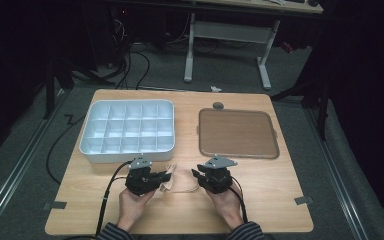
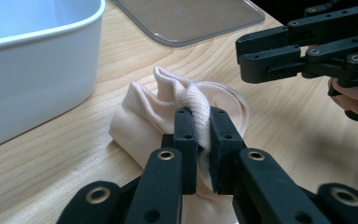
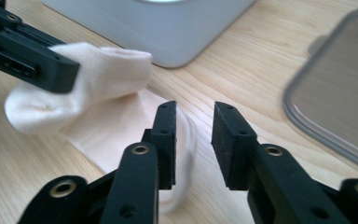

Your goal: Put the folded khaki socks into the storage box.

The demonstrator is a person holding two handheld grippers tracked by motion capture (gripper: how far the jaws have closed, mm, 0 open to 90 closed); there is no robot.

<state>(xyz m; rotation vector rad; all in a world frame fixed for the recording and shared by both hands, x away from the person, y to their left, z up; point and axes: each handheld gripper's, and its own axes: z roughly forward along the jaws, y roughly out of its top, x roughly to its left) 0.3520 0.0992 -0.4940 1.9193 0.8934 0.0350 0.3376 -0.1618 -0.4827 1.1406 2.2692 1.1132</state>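
the left gripper (image 2: 200, 140) is clamped on a bunched fold of the sock (image 2: 168, 100), which lies on the table (image 1: 260, 190) just before the white tray (image 1: 126, 131). the sock looks soft, light and floppy; best pinched at a doubled fold or the cuff. the right gripper (image 3: 193, 140) has its jaws apart, empty, over the sock's flat end.

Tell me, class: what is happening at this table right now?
A person works a gripper in each hand over a cream sock on the wooden table. The left gripper is pinching a fold of it; the right gripper stands open just above it. A white compartment box and its clear lid lie behind.
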